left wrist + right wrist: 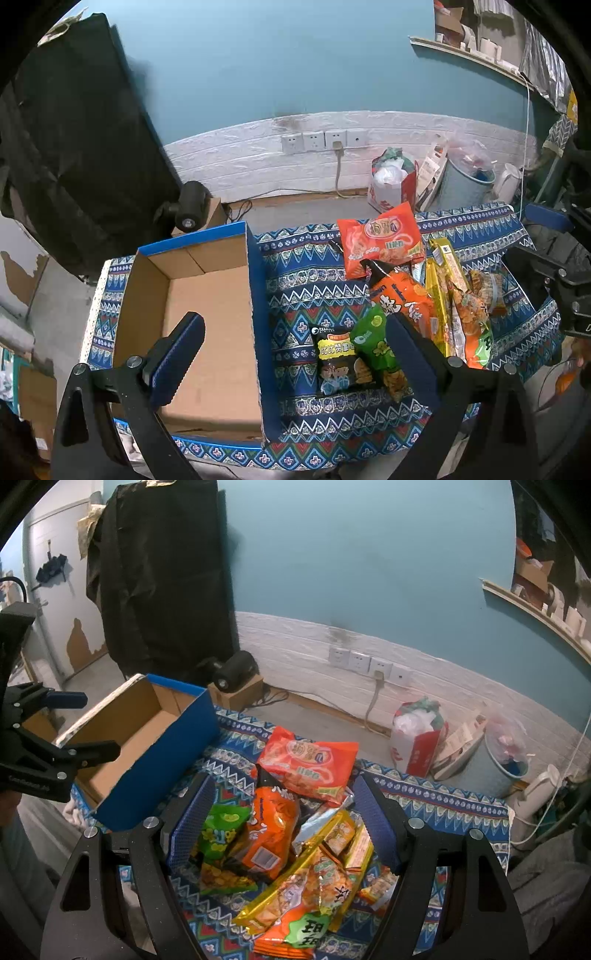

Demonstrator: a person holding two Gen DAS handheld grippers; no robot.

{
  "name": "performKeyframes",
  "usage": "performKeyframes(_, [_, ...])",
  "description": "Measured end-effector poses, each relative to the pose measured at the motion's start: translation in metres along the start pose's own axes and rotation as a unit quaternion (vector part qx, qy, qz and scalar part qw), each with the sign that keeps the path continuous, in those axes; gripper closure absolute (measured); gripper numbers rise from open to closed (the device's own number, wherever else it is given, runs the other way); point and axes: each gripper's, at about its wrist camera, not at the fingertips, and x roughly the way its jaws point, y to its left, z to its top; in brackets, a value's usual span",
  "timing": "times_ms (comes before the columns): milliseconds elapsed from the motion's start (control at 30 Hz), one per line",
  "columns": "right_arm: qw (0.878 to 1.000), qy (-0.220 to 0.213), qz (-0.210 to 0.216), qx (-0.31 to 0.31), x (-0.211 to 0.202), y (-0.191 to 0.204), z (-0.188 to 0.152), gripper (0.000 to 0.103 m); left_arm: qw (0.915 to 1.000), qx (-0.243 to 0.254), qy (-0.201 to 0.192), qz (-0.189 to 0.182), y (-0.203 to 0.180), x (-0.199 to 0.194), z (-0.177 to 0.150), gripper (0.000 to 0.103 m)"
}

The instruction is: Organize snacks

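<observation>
Snacks wait beside an empty box on the desk.

On the left sits the box (207,332), open on top, so snacks can drop in. The left gripper (295,347) hangs over its right wall, fingers (181,354) wide and holding nothing. Just right lies the black snack bag (338,360), long side pointing away from us. Then comes the snack pile (295,849) on the patterned cloth (306,273), bags pointing every way. The right gripper (284,823) hovers above the pile, fingers (192,823) wide, probably ready to pick one.
</observation>
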Motion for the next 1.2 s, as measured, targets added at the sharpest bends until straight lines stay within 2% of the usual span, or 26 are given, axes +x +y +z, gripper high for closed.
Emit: performKeyframes(1200, [1.0, 0.0, 0.004, -0.002, -0.002, 0.0034, 0.0017, 0.027, 1.0, 0.002, 0.005, -0.001, 0.0029, -0.002, -0.0022, 0.004])
